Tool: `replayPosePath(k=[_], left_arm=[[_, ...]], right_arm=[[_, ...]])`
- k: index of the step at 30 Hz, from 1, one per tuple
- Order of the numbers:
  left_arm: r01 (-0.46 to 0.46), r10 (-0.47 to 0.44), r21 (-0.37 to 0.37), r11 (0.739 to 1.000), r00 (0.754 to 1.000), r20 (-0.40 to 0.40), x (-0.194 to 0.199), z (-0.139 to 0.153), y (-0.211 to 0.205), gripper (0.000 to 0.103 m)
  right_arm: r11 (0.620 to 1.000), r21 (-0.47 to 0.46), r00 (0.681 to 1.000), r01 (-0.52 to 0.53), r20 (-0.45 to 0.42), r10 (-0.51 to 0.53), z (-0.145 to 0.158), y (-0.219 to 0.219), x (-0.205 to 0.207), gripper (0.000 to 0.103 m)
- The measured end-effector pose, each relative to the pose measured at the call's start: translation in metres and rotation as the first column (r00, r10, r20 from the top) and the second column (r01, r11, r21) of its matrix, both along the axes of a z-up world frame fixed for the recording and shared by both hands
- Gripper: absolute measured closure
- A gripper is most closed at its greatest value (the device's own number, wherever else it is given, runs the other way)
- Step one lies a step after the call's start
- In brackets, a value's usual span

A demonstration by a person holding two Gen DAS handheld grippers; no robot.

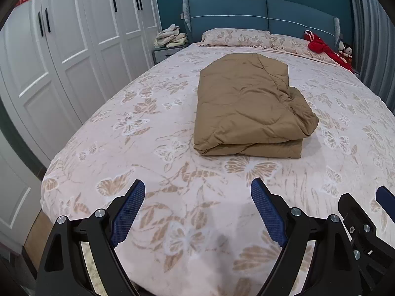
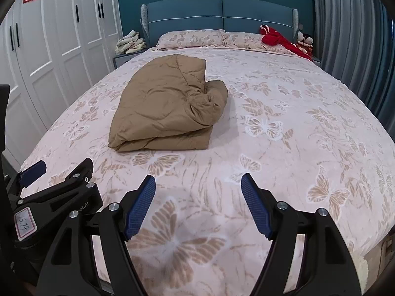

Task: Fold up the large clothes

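A tan quilted garment lies folded into a thick rectangle in the middle of the bed; its right side bulges in a loose roll. It also shows in the right wrist view. My left gripper is open and empty, hovering over the foot of the bed, well short of the garment. My right gripper is open and empty beside it, also over the foot of the bed. Each gripper shows at the edge of the other's view.
The bed has a pink butterfly-patterned cover, two pillows and a blue headboard. Red cloth and dolls lie at the far right. White wardrobes stand left; a nightstand holds folded cloths. Curtains hang right.
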State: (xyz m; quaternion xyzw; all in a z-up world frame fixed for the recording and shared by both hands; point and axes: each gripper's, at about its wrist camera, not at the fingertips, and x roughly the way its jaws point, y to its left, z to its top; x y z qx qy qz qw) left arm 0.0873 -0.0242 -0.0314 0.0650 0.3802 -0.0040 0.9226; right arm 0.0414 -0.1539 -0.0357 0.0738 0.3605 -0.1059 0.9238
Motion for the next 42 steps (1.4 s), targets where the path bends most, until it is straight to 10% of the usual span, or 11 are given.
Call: replayPosePath(k=[42], left_arm=[[-0.029,0.026,0.058,0.998,0.998,0.051,-0.020,0.017,0.005,0.018]], right_arm=[[1.000,-0.019,1.000,-0.001,0.023,0.002,0.007,0.005,-0.018,0.034]])
